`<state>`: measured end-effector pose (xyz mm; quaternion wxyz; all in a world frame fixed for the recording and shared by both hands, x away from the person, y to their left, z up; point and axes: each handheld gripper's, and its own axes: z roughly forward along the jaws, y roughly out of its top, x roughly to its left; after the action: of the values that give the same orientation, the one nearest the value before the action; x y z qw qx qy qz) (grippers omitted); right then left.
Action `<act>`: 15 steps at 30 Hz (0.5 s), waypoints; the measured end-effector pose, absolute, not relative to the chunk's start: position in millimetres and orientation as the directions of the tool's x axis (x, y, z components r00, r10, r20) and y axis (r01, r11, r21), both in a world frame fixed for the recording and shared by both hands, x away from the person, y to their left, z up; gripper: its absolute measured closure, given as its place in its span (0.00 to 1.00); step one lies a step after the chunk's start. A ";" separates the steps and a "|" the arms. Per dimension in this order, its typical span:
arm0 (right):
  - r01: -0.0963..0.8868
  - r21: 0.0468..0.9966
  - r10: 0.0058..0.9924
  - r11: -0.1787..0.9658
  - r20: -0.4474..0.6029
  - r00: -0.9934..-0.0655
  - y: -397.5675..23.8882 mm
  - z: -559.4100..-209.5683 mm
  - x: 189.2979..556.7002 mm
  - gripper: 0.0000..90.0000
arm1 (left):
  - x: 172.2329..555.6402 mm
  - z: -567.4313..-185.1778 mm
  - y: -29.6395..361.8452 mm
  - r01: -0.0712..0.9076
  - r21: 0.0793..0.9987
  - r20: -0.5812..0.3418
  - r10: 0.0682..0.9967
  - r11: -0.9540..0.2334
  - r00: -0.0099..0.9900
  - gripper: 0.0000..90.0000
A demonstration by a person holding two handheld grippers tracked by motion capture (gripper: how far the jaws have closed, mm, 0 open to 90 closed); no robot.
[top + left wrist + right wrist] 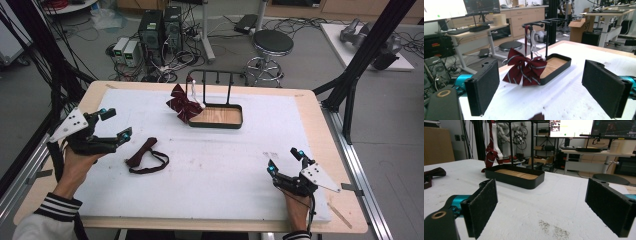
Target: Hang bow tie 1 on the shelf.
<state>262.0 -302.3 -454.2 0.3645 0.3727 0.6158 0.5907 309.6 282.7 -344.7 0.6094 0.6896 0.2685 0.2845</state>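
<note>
Dark strap (537,117) cut off below.

I see a maroon bow tie (525,70) with grey-white stripes, hung at the black rack (216,75). Rack's tray (240,117): black rim, light wood floor. Dark maroon strap (146,156) left of the tray, plain. Worktop (225,170) white, tan edge.

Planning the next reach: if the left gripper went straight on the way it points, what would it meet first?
Probably the striped bow tie hanging from the stand, centred between the open left gripper jaws.
</note>
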 end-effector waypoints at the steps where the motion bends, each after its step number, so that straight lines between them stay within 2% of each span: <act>1: 0.028 0.999 0.890 0.025 -0.009 -0.456 -302.2 -454.2 262.0 0.11 | 307.1 -346.2 284.5 0.023 0.994 0.063 0.719 -0.109 0.692 0.17; 15: 0.031 0.999 0.891 0.025 -0.008 -0.455 -301.9 -454.2 261.7 0.11 | 292.7 -361.5 297.0 0.025 0.995 0.057 0.746 -0.098 0.664 0.17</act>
<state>261.7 -301.9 -454.2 0.3644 0.3740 0.6161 0.5896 292.7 297.0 -361.5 0.6087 0.6792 0.2838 0.2960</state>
